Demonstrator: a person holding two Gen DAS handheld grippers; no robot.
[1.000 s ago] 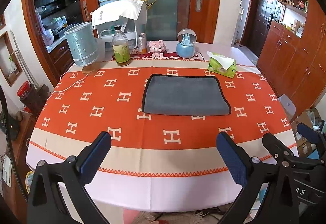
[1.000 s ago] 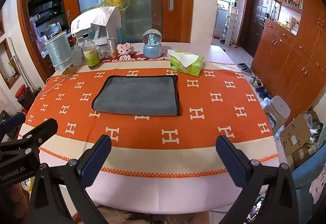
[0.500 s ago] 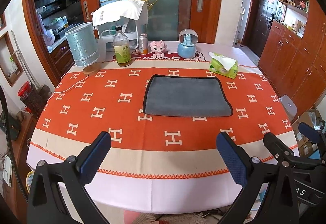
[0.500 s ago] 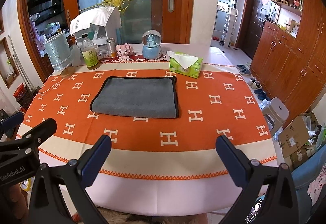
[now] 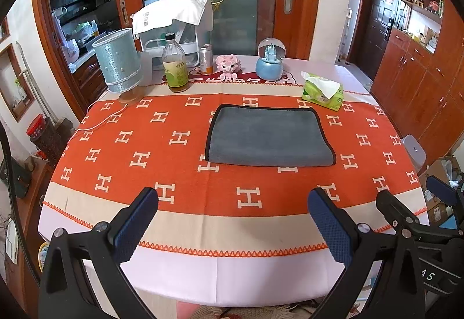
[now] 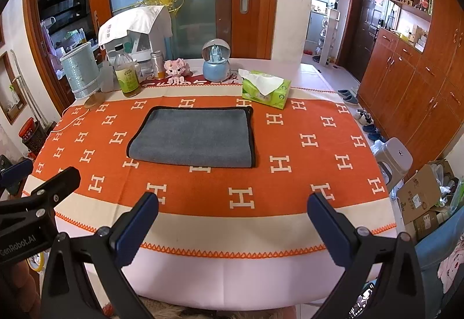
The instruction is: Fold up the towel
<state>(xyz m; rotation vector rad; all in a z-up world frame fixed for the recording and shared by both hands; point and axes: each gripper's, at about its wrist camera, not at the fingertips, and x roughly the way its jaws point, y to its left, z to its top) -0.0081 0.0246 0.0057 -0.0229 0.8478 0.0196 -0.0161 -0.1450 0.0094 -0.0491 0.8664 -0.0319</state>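
Observation:
A grey towel with a black hem (image 5: 268,137) lies flat, folded into a rectangle, in the middle of the orange H-patterned tablecloth (image 5: 162,162); it also shows in the right wrist view (image 6: 194,137). My left gripper (image 5: 232,203) is open and empty above the near table edge, well short of the towel. My right gripper (image 6: 232,203) is open and empty, also at the near edge. The right gripper shows at the right edge of the left wrist view (image 5: 411,217), and the left gripper at the left edge of the right wrist view (image 6: 37,197).
Along the far side of the table stand a blue lampshade (image 5: 118,65), a bottle (image 5: 175,68), a small can (image 5: 206,59), a pink toy (image 5: 228,66), a snow globe (image 5: 270,62) and a green tissue pack (image 5: 322,91). A stool (image 6: 394,159) and boxes (image 6: 420,197) stand right of the table.
Both views have drifted very slightly, the table shifting a little in frame. The towel has not moved and both grippers stay open.

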